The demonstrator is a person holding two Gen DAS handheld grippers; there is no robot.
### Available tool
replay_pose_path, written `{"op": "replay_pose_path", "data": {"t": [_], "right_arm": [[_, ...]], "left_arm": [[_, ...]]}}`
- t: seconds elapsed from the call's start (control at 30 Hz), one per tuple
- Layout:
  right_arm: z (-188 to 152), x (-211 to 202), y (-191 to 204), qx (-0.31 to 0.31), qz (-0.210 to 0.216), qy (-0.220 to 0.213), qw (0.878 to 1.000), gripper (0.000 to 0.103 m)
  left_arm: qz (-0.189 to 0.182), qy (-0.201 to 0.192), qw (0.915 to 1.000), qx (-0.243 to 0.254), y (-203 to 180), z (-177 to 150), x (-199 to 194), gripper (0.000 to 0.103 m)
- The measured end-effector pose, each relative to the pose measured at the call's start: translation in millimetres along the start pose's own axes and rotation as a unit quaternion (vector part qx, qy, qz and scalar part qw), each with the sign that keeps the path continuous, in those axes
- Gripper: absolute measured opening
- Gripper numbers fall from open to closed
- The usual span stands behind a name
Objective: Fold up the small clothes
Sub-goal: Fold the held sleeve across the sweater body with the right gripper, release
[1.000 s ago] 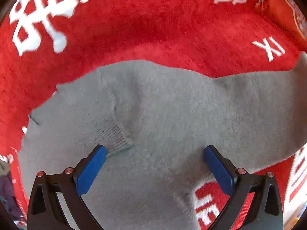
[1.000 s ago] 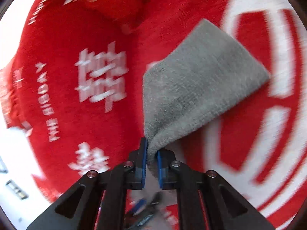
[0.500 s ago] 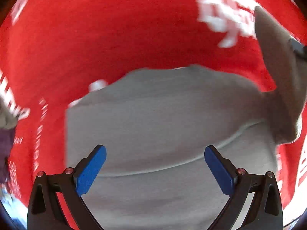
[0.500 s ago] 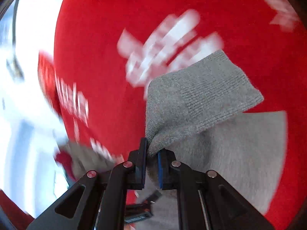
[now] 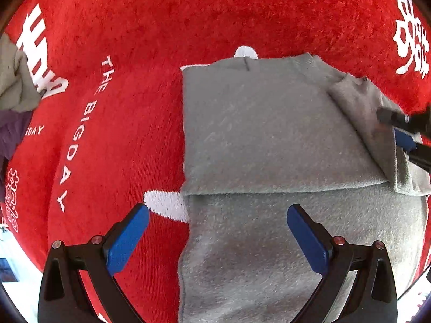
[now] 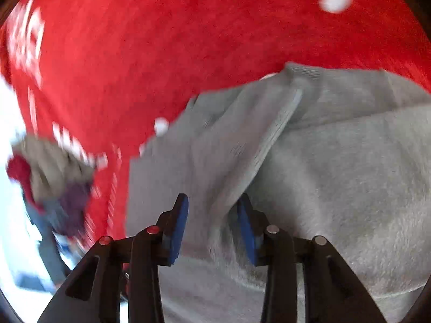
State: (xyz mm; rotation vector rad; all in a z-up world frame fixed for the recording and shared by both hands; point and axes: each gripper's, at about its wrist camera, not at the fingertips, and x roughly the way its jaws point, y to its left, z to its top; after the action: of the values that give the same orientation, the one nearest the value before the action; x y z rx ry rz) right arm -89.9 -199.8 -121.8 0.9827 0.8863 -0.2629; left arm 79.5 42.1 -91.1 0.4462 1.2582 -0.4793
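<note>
One grey sweater (image 5: 258, 140) lies beneath two open grippers, left gripper (image 5: 218, 231) and right gripper (image 6: 212, 228).

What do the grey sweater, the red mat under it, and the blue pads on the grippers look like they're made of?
Grey sweater: a soft knit, probably wool or acrylic, matte and fuzzy, with ribbing at its edge. Red mat: a short-pile plush or carpet-like fabric with white lettering. Blue pads: smooth and matte, likely rubber or soft plastic; hard to tell.

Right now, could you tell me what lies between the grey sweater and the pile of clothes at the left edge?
In the left wrist view, only bare red blanket with white lettering separates the grey sweater from the pile of clothes.
</note>
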Motion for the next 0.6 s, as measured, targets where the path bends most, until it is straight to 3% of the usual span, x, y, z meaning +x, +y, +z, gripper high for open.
{"op": "replay_pose_path", "data": {"t": [0.03, 0.07, 0.1, 0.17, 0.23, 0.33, 0.4, 0.43, 0.47, 0.5, 0.57, 0.6], "right_arm": [[2.9, 0.8, -8.5, 0.017, 0.004, -0.001, 1.0, 0.039], [7.1, 1.3, -9.1, 0.027, 0.009, -0.003, 1.0, 0.018], [10.7, 1.8, -4.3, 0.021, 0.006, -0.009, 1.0, 0.007], [11.8, 2.5, 23.7, -0.055, -0.015, -0.014, 0.998, 0.007], [-1.6, 9.7, 63.7, -0.166, -0.039, 0.009, 0.985, 0.008], [-39.8, 37.4, 106.9, -0.314, -0.09, 0.065, 0.943, 0.014], [-64.6, 53.2, 117.5, -0.376, -0.126, 0.091, 0.914, 0.026], [-75.3, 54.0, 118.6, -0.389, -0.135, 0.095, 0.906, 0.027], [-81.6, 51.1, 116.5, -0.387, -0.137, 0.096, 0.907, 0.027], [-84.6, 42.3, 108.7, -0.362, -0.131, 0.094, 0.918, 0.027], [-81.8, 23.2, 86.0, -0.284, -0.113, 0.082, 0.948, 0.029], [-77.2, 4.8, 61.3, -0.211, -0.102, 0.066, 0.97, 0.033]], "left_arm": [[-0.003, -0.002, 1.0, -0.004, 3.8, -0.1, -0.6, 0.103], [-0.006, -0.004, 1.0, -0.006, 5.3, 0.8, -1.7, 0.103], [-0.01, -0.007, 0.9999, -0.01, 8.9, 1.3, -3.9, 0.103], [-0.012, -0.013, 0.9997, -0.015, 16.1, 1.7, -7.7, 0.103], [-0.009, -0.016, 0.9997, -0.019, 23.8, 2.4, -8.7, 0.103], [-0.001, -0.014, 0.9994, -0.03, 35.9, 4.4, -11.7, 0.103], [0.005, -0.014, 0.9991, -0.039, 45.2, 7.3, -13.8, 0.103], [0.007, -0.016, 0.999, -0.041, 46.1, 8.5, -16.7, 0.103], [0.009, -0.019, 0.9989, -0.042, 47.6, 10.7, -18.7, 0.103], [0.009, -0.025, 0.9988, -0.041, 48.5, 13.5, -21.4, 0.103], [0.003, -0.031, 0.9989, -0.034, 43.0, 20.0, -25.4, 0.103], [-0.001, -0.034, 0.999, -0.03, 38.2, 23.6, -26.1, 0.103]]}}
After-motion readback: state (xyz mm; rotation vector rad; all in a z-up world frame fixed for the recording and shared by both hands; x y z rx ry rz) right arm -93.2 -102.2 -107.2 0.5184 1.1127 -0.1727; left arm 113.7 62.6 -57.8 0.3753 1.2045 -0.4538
